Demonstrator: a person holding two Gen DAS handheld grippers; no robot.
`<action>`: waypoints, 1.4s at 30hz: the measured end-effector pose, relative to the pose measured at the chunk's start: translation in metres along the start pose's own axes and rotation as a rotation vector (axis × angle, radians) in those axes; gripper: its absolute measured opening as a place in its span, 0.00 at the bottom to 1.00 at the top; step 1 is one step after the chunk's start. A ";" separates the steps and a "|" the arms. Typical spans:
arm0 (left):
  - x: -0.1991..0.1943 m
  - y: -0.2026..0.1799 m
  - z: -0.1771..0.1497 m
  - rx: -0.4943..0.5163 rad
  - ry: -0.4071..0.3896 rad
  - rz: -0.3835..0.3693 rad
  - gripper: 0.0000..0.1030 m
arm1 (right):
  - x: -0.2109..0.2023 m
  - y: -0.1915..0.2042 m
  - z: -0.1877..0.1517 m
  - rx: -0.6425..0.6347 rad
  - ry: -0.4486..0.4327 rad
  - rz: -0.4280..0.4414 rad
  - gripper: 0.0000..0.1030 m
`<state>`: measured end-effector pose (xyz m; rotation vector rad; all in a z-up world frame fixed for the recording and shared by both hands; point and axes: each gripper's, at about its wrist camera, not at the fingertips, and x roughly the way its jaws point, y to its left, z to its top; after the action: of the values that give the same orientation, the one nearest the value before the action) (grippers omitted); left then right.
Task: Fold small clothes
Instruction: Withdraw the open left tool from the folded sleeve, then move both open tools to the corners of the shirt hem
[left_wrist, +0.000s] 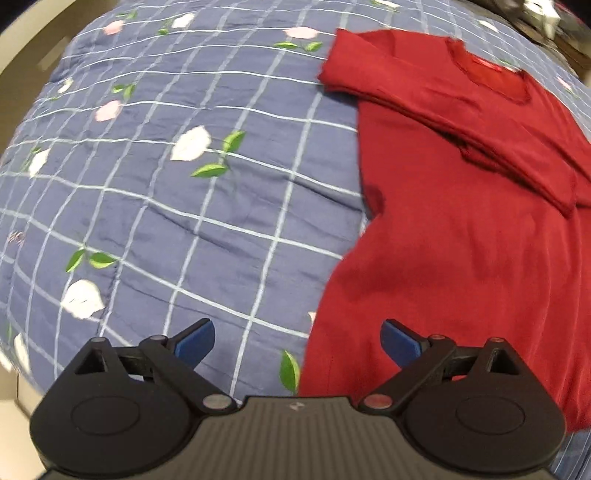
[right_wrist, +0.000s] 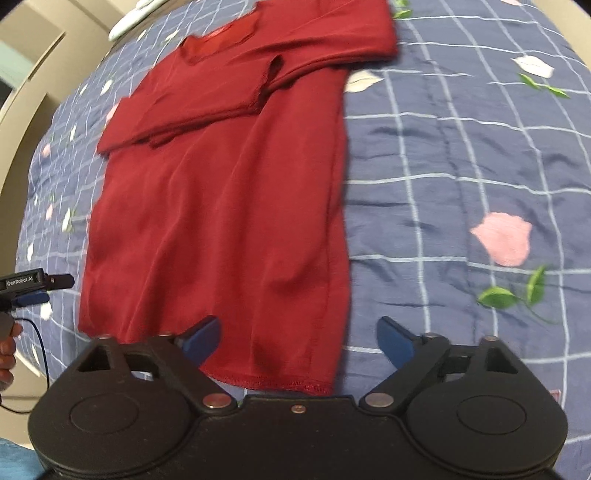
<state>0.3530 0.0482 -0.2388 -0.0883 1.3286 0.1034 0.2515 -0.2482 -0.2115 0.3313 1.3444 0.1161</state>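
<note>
Both of my cameras look down on a blue checked quilt (left_wrist: 192, 206) printed with white and pink flowers and green leaves.

A red long-sleeved shirt (left_wrist: 461, 240) lies flat on it, front up, neckline (left_wrist: 487, 74) at the far end, hem (right_wrist: 273, 384) nearest me. Both sleeves are folded in across the chest. In the right wrist view the cuffs almost meet near the middle, the one on the right of the picture (right_wrist: 332, 48) overlapping the other (right_wrist: 192, 107) slightly. The body below the sleeves is spread out with only soft lengthwise wrinkles.

My left gripper (left_wrist: 297, 343) hovers above the shirt's bottom-left corner, jaws spread wide, nothing between them. One blue pad (left_wrist: 400, 343) sits over red cloth, the other (left_wrist: 195, 341) over bare quilt. I cannot tell whether either touches the fabric.

My right gripper (right_wrist: 297, 341) is likewise spread wide and empty, above the bottom-right corner of the hem. Its left pad (right_wrist: 201, 339) is over the shirt, its right pad (right_wrist: 395, 341) over the quilt just beside the shirt's side seam.

At the left edge of the right wrist view I see the left gripper from the side, a cable (right_wrist: 40, 354) trailing from it, and part of the hand (right_wrist: 7, 350) holding it. Pale furniture (right_wrist: 26, 62) stands beyond the bed. Both views are slightly blurred.
</note>
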 end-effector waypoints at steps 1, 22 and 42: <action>0.003 0.000 -0.002 0.023 -0.002 -0.018 0.96 | 0.004 0.001 0.000 -0.003 0.003 -0.006 0.79; 0.010 -0.010 -0.035 0.045 0.129 -0.144 0.03 | -0.012 0.024 -0.046 0.059 -0.009 -0.076 0.05; -0.049 0.016 -0.082 -0.020 0.006 -0.249 0.03 | -0.053 0.040 -0.150 -0.034 -0.027 -0.113 0.03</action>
<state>0.2604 0.0527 -0.2109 -0.2707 1.3121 -0.0948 0.0984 -0.1990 -0.1777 0.2266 1.3304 0.0404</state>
